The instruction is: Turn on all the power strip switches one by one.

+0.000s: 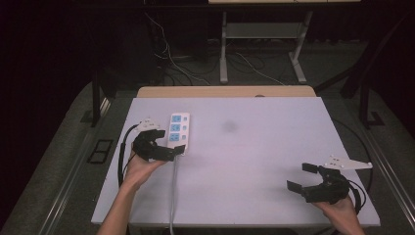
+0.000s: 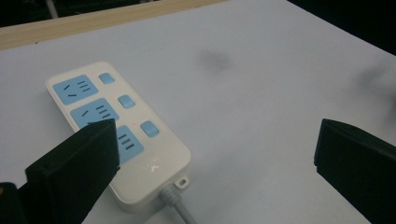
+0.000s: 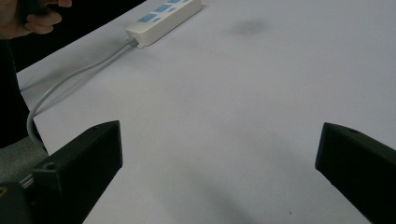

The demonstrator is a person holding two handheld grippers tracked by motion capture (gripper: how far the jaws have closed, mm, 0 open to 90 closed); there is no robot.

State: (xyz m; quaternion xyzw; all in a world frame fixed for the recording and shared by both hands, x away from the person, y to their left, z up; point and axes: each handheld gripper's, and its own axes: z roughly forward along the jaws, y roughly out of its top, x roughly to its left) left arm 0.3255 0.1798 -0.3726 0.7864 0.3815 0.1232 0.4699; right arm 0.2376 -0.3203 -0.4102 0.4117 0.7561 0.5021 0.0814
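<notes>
Your right hand [image 1: 342, 208] sits at the near right corner of the pale lilac-white tabletop [image 1: 254, 161], holding the black two-jaw right gripper [image 1: 302, 177]. Its jaws stand spread wide, nothing between them, bare table under them in the right gripper view. Grey three-cornered plate on top, pointing right.

Your left hand [image 1: 142, 169] comes in at the near left and holds the black left gripper [image 1: 171, 142] just over the near end of the white rectangular plastic power strip with three blue sockets and three blue buttons [image 1: 178, 129]. Jaws spread here too, gripping nothing. In the left gripper view one jaw overlaps the nearest socket; touching or hovering, cannot tell.

Strip lies flat on the left half of the table, long side running away from you. Its grey cord [image 1: 172, 196] leaves the near end and drops off the front edge.

Faint dark smudge [image 1: 229, 126] on the surface right of the strip, well apart from both grippers.
</notes>
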